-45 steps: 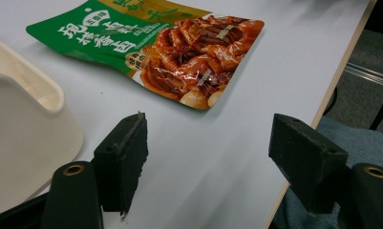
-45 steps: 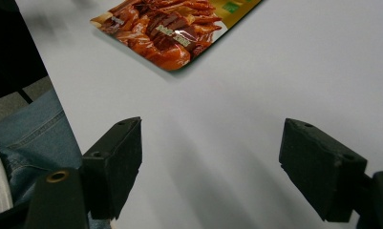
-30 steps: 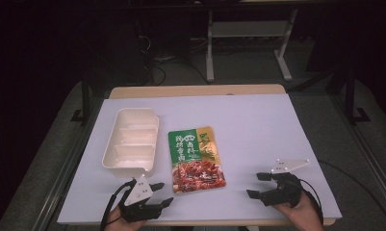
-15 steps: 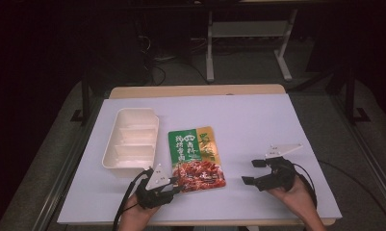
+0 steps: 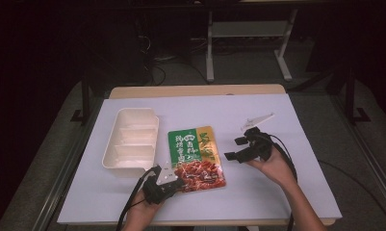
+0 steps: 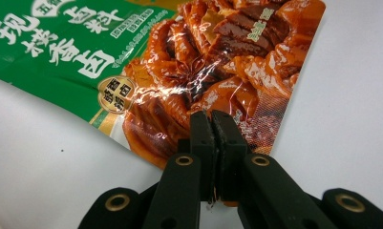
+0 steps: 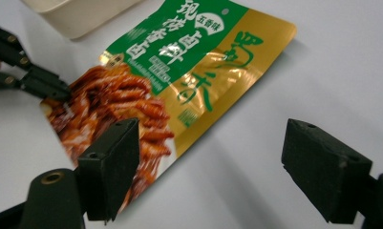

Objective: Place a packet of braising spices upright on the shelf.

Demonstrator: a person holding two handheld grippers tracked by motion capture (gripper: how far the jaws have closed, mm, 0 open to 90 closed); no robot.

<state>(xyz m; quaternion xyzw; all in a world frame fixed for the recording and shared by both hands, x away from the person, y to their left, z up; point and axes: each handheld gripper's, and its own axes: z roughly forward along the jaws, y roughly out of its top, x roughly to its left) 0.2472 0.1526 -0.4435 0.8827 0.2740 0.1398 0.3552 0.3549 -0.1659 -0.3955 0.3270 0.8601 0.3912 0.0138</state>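
1. The bench (image 5: 277, 120) has a white top with a strip of bare wood along its far edge.
2. A food pouch (image 5: 195, 156), green, gold and red, lies flat on it between the left tongs (image 5: 173, 183) and the right tongs (image 5: 231, 148), its near corner pinched by the left tongs, whose jaws have just been closing.
3. A white compartment tray (image 5: 132, 144) rests beyond the left tongs, just beside the pouch.

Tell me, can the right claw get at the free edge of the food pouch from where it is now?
Probably yes. The right claw hovers open beside the food pouch, with bare table between them. The left claw is shut on the pouch's near corner, away from that edge, so nothing seems to block the approach.
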